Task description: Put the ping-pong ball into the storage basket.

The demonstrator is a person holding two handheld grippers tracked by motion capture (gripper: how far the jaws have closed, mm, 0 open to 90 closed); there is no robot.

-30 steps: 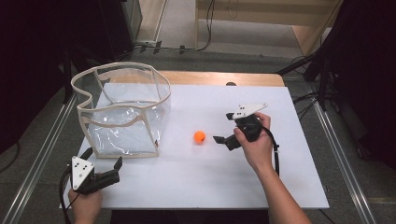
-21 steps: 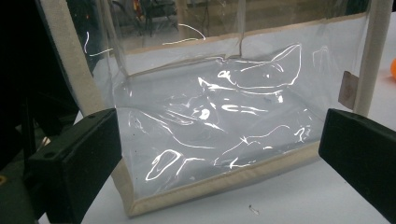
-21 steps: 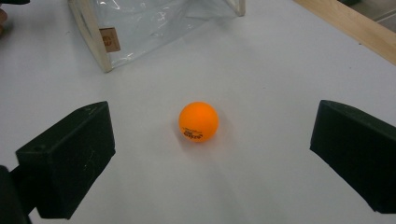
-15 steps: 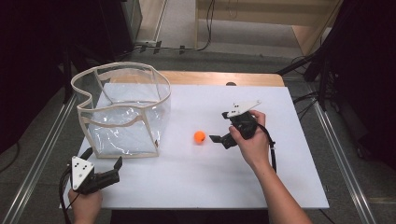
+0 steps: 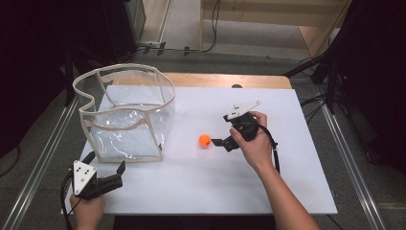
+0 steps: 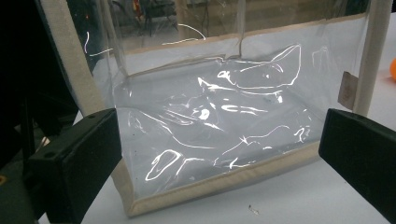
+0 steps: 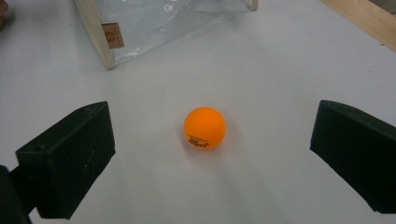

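Observation:
A small orange ball (image 5: 204, 140) lies on the white table, right of a clear plastic bag with beige trim (image 5: 127, 112) that stands open at the top. My right gripper (image 5: 220, 129) is open just right of the ball and points left at it. In the right gripper view the ball (image 7: 204, 128) sits on the table between the spread jaws, touching neither. My left gripper (image 5: 106, 162) is open at the table's near left corner, facing the bag's front wall (image 6: 210, 116). The ball (image 6: 393, 70) peeks in at the right edge of that view.
The white tabletop (image 5: 297, 158) has free room at the right and front. A wooden strip (image 5: 225, 79) runs along its far edge. Metal rails (image 5: 342, 148) flank both sides, and cables lie on the floor behind.
My right gripper has moved left, closer to the ball, so that the ball now lies between its jaws. The left gripper, the bag and the ball have stayed put.

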